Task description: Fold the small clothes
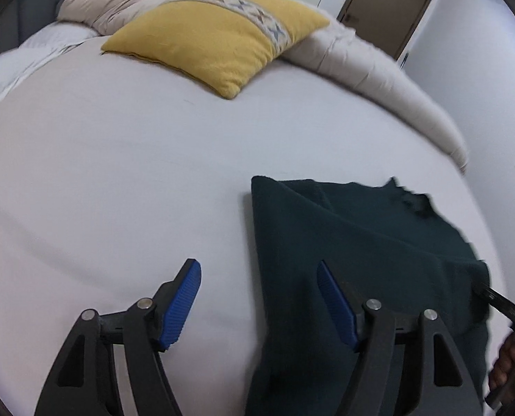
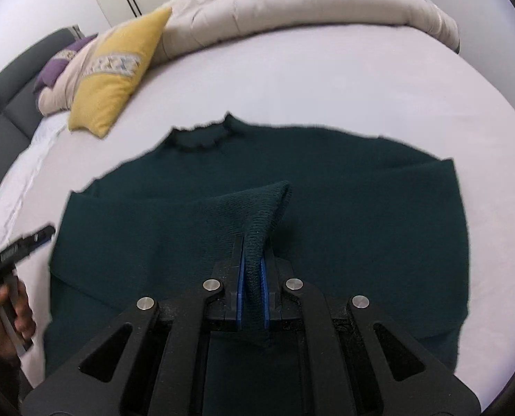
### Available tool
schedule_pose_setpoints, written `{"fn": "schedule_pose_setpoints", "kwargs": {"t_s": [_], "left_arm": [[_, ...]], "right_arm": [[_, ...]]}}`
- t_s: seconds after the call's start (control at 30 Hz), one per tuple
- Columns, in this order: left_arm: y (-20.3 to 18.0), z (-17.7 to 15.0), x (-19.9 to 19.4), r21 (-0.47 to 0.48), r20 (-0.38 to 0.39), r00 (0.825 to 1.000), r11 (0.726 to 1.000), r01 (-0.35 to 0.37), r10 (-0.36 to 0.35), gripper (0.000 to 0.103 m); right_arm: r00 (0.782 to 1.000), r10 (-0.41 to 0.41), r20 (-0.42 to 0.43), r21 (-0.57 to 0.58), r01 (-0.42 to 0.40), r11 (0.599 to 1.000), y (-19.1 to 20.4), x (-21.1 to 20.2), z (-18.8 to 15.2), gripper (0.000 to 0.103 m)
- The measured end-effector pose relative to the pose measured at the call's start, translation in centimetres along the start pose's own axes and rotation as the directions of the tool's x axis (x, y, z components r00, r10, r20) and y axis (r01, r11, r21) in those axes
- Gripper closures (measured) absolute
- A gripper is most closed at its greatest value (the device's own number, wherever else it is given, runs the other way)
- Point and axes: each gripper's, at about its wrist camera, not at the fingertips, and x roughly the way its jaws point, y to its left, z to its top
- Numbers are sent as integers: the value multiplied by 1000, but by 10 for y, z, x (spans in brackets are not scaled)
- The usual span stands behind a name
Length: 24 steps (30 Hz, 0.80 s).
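A sleeve cuff [image 2: 257, 228] of the dark green sweater [image 2: 361, 208] is pinched by the right gripper [image 2: 252, 277], while the left gripper [image 1: 259, 303] is held wide and empty over its left edge.

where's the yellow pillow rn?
Far side of the bed, resting against the rolled beige duvet: yellow pillow is upper centre in left wrist view, upper left in the right, beyond the sweater.

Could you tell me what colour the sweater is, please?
Dark green sweater; right wrist view shows it best.
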Motion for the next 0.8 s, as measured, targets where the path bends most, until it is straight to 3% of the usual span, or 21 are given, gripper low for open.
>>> {"fn": "schedule_pose_setpoints", "kwargs": {"t_s": [0.07, 0.13, 0.17, 0.27, 0.47, 0.53, 0.63, 0.73, 0.8], "left_arm": [[-7, 3, 22, 18, -49, 999, 1000, -18, 19, 39], [-12, 0, 30, 52, -42, 998, 997, -53, 55, 57], [-14, -2, 30, 70, -37, 998, 996, -54, 57, 74], [-9, -5, 25, 64, -26, 999, 997, -46, 48, 92], [13, -3, 18, 24, -2, 999, 999, -40, 40, 95], [15, -2, 21, 16, -3, 999, 999, -44, 44, 95], [19, -2, 25, 13, 7, 999, 999, -48, 48, 94], [18, -5, 21, 24, 19, 999, 999, -41, 40, 94], [18, -6, 16, 20, 21, 999, 999, -34, 33, 94]], "right_arm": [[1000, -2, -4, 13, 2, 1000, -2, 8, -3, 97], [1000, 4, -2, 35, -4, 999, -7, 15, 0, 97], [1000, 4, -1, 41, -4, 999, -6, 17, -2, 97], [1000, -6, -3, 27, 6, 1000, -3, 18, -3, 97], [999, 50, 7, 14, -50, 999, 27, 5, 5, 97], [1000, 30, -6, -4, -30, 1000, 33, 9, 7, 97], [997, -14, -73, 52, 18, 998, 18, 35, 4, 97], [995, 83, -56, 154, -73, 985, -2, 36, 3, 97], [996, 68, -50, 131, -61, 989, 1, 30, 3, 97]]}}
